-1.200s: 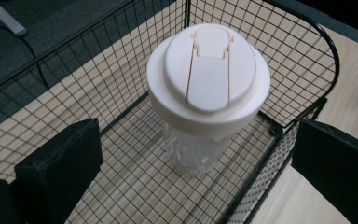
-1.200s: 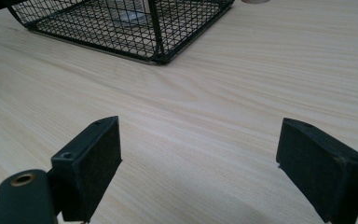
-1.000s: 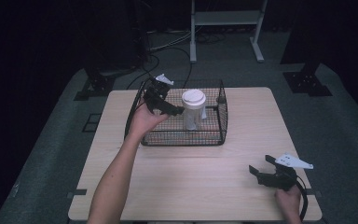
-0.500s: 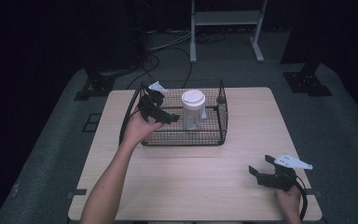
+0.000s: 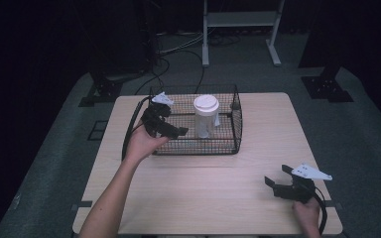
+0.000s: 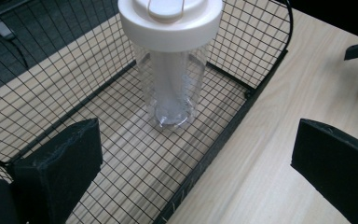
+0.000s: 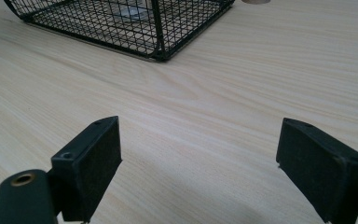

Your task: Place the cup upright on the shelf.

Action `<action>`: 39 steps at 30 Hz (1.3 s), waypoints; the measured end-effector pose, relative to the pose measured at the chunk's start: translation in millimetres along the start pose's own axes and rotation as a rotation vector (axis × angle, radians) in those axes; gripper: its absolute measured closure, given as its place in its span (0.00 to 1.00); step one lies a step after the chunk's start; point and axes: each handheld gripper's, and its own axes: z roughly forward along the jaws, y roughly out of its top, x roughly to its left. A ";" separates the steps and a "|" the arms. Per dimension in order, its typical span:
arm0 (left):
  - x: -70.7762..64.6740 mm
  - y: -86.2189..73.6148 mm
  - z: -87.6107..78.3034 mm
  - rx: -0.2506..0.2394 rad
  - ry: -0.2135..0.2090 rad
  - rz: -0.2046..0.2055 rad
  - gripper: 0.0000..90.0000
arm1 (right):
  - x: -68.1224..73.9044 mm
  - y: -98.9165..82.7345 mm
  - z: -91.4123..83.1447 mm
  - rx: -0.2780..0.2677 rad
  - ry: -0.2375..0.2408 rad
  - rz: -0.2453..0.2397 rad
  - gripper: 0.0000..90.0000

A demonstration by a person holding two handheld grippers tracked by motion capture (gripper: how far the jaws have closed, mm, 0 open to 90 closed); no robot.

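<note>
A clear plastic jar [image 5: 205,119] with a white lid [image 6: 170,18] stands upright inside a black wire basket [image 5: 235,121] at the table's far middle. My left gripper [image 5: 174,128] hovers over the basket's near-left part, a short way left of the jar, and is open with nothing in it. In the left gripper view its gripper [image 6: 196,163] looks down at the jar [image 6: 170,79] over the basket's near rim [image 6: 242,98]. My right gripper [image 5: 278,176] rests open near the table's front right corner. In the right gripper view its gripper [image 7: 198,163] spans bare wood.
The light wooden table [image 5: 258,148] is bare between the basket and my right gripper. The basket's corner [image 7: 161,32] lies ahead in the right gripper view. A white stand [image 5: 238,29] and cables [image 5: 178,49] are on the dark floor behind.
My left gripper has drawn back from the jar, toward the left and the near side of the basket. The jar stays standing. The right gripper has not moved.
</note>
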 end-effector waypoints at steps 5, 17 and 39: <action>-7.0 -5.4 -3.2 -0.001 -0.007 0.017 0.01 | 0.5 0.1 0.3 0.002 -0.002 -0.005 0.14; -12.9 -26.6 -6.3 0.023 -0.003 0.030 0.01 | 1.1 0.0 1.0 0.004 -0.009 -0.005 0.14; -26.8 -60.3 -12.2 -0.015 -0.019 0.034 0.01 | 0.9 -0.1 0.9 0.015 -0.014 0.000 0.14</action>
